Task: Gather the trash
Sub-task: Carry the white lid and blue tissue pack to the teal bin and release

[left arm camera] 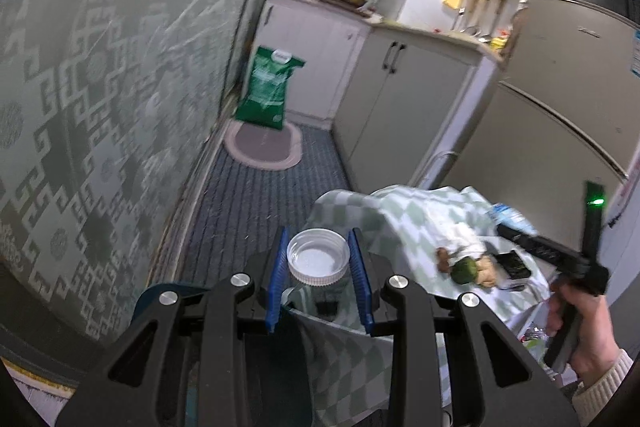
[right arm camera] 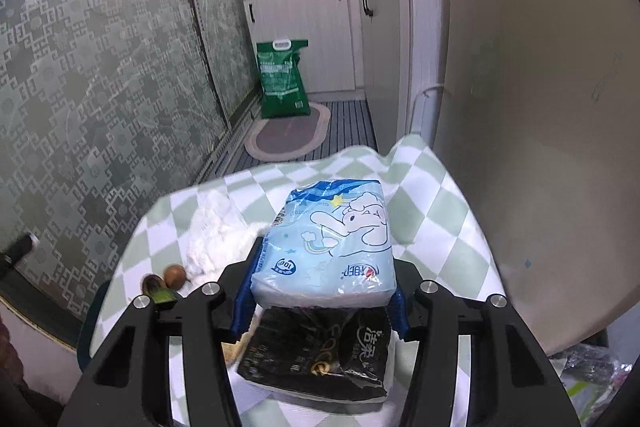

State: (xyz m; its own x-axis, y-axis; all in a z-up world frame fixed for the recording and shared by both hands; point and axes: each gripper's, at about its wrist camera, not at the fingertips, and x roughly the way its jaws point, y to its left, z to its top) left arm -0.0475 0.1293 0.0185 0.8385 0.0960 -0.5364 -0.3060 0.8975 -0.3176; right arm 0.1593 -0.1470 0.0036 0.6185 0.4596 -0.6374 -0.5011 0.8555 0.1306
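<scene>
My left gripper point(left arm camera: 319, 259) is shut on a clear plastic jar with a white screw rim point(left arm camera: 318, 258), held above the near edge of a table with a green-and-white checked cloth point(left arm camera: 404, 215). My right gripper point(right arm camera: 320, 291) is shut on a light blue tissue pack point(right arm camera: 330, 247) and holds it above a black tissue pack point(right arm camera: 316, 359) on the same cloth point(right arm camera: 432, 187). Crumpled white paper point(right arm camera: 216, 231), a brown round scrap point(right arm camera: 175, 275) and a green scrap point(right arm camera: 162, 293) lie on the cloth to the left. The right gripper body point(left arm camera: 560, 255) also shows in the left wrist view.
A patterned glass wall point(left arm camera: 100, 87) runs along the left. A fridge point(right arm camera: 540, 107) stands close on the right. White cabinets point(left arm camera: 400, 99), a green sack point(left arm camera: 268, 87) and an oval mat point(left arm camera: 264, 147) lie ahead on the striped floor. Crumpled wrappers point(right arm camera: 592, 367) lie at the lower right.
</scene>
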